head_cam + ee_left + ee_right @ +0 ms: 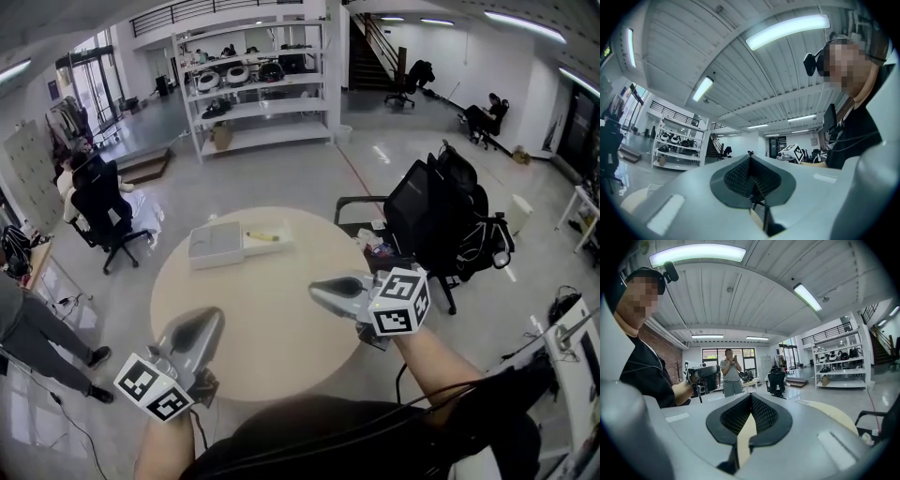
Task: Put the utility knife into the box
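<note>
Your left gripper (201, 320) and right gripper (320, 292): pressed together, empty | Risk: unopened, you push the slim yellow utility knife (262, 236) away from the flat grey-white box (214, 247), far side of the round beige table (272, 323).

The left gripper (212, 319) is hanging over the near edge of the table (272, 352), pointing ahead. The right gripper (319, 292) is pointing left across the right edge. Both are holding their jaws pressed together on nothing.

Open workshop hall, glossy grey floor (300, 178).
White shelving (262, 111) at the back, staircase (375, 47) beside it, strip lights (525, 26) overhead, round beige table (244, 319) in front.
</note>
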`<state>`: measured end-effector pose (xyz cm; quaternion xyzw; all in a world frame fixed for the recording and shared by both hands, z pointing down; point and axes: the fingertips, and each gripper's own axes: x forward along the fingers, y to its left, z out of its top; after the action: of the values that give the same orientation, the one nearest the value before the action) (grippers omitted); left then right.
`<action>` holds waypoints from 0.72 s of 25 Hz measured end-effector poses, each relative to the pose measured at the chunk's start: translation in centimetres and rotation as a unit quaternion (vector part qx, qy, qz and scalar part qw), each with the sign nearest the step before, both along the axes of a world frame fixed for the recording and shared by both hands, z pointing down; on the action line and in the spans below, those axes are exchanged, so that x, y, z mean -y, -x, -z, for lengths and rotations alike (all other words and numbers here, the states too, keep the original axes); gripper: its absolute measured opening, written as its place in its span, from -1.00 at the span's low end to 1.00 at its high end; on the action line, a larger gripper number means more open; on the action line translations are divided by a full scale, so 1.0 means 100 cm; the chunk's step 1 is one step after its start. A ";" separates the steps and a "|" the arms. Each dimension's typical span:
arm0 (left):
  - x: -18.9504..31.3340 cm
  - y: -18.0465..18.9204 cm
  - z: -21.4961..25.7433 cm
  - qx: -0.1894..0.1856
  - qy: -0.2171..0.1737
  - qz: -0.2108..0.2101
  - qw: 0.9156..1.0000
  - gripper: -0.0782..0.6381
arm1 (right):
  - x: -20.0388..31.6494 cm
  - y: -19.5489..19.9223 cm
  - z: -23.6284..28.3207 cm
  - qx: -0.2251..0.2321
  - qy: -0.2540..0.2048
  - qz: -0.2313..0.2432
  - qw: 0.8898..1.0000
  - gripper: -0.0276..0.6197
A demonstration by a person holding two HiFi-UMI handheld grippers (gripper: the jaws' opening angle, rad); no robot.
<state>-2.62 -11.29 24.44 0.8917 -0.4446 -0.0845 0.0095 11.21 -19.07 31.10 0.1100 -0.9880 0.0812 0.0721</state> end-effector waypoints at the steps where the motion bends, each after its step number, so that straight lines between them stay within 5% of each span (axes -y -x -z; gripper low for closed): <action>1: -0.003 0.003 0.000 0.000 0.000 -0.004 1.000 -0.79 | -0.004 0.005 0.000 0.001 0.002 -0.001 1.000 -0.87; 13: -0.014 0.097 -0.038 -0.015 0.037 -0.050 0.998 -0.79 | -0.026 0.094 0.003 0.078 0.036 -0.029 0.996 -0.88; 18: -0.010 0.133 -0.037 -0.031 0.027 -0.037 0.999 -0.79 | -0.020 0.123 -0.003 0.065 0.022 -0.035 0.997 -0.88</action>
<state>-15.96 -10.32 28.13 0.9038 -0.4133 -0.0993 0.0501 -1.11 -17.03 31.38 0.1370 -0.9842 0.1118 0.0077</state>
